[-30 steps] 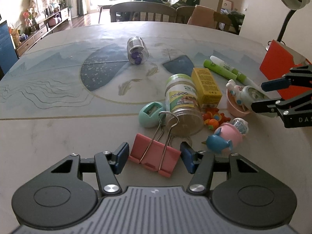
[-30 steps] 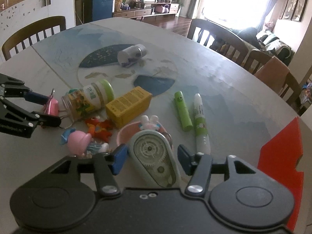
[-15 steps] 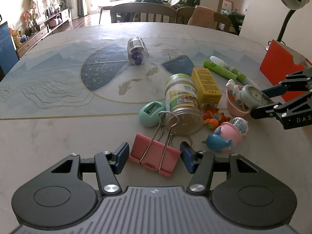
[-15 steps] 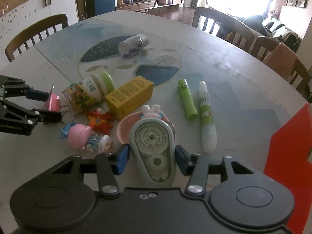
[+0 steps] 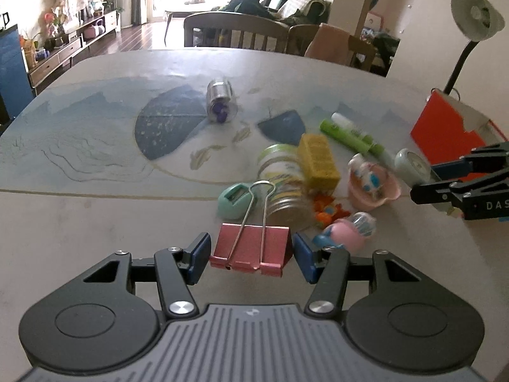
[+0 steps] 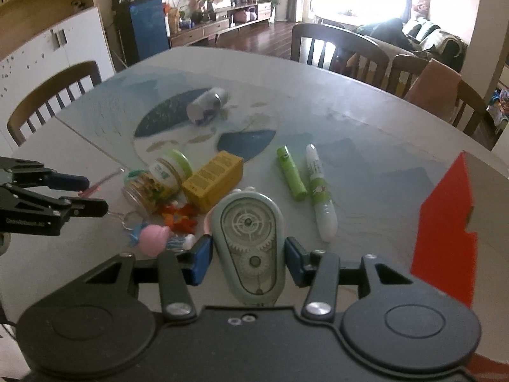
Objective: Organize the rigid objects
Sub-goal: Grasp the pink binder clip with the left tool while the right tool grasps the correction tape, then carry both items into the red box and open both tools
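My left gripper (image 5: 251, 256) is shut on a pink binder clip (image 5: 253, 248) and holds it above the table. My right gripper (image 6: 248, 253) is shut on a pale green correction tape dispenser (image 6: 249, 242), lifted off the pink bowl (image 5: 372, 184). On the table lie a jar with a green lid (image 5: 283, 181), a yellow box (image 5: 318, 162), a green marker (image 6: 291, 173), a white glue pen (image 6: 319, 194), a pink pig toy (image 6: 152, 237), an orange toy (image 5: 327, 211) and a mint sharpener (image 5: 235, 195).
A red box (image 6: 445, 226) stands at the right. A small clear jar (image 5: 219, 102) lies farther back on the table mat. Chairs stand around the far table edge. A desk lamp (image 5: 470, 31) stands at the far right.
Both grippers have lifted with their objects. The pink clip now hangs square between the left fingers. The tape dispenser has risen off the pink bowl.
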The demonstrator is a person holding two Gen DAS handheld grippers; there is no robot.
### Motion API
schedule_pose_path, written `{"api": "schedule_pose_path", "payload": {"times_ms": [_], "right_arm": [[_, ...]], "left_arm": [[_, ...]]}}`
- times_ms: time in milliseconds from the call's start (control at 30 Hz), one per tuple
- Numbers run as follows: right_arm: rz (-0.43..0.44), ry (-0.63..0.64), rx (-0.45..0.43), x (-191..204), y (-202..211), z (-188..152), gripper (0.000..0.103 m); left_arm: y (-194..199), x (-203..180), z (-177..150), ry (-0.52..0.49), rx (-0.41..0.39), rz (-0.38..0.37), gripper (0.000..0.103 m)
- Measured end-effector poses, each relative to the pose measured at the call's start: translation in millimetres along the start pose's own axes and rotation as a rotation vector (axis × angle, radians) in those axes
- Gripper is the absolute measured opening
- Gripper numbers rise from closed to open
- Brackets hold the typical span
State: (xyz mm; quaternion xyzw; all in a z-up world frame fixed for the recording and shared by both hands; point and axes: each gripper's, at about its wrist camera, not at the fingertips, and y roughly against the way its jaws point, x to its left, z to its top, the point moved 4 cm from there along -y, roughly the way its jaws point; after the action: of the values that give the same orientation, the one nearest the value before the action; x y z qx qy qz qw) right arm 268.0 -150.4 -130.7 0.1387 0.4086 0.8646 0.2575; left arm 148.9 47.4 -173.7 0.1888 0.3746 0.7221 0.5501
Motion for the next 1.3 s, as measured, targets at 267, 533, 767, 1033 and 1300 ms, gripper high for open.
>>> {"api": "schedule_pose_path", "payload": {"times_ms": [267,533,767,1033,1300], "right_arm": [[0.022,-0.086,-0.038,-13,38,3,0.048],[0.005,-0.131,-0.087,-31,70,6,0.048],[-0.044,-0.17,-0.118,-60,94,6,0.048],[-0.15,-0.23,-0.15,-107,117,-4,0.048],[-0.26,-0.318,-0.123,-166,122,-26,0.048]], "left_arm": [[13,-11,10,-0.022,-0.006,-0.008,0.049],[12,-18,11,-0.011,0.023,-0.001,0.048],[31,-36,33,-0.038,-0.008,-0.031,0.048],[40,-80,69,-0.082,-0.025,-0.113,0.048],[28,-156,111,-0.201,-0.037,-0.229,0.048]]}}
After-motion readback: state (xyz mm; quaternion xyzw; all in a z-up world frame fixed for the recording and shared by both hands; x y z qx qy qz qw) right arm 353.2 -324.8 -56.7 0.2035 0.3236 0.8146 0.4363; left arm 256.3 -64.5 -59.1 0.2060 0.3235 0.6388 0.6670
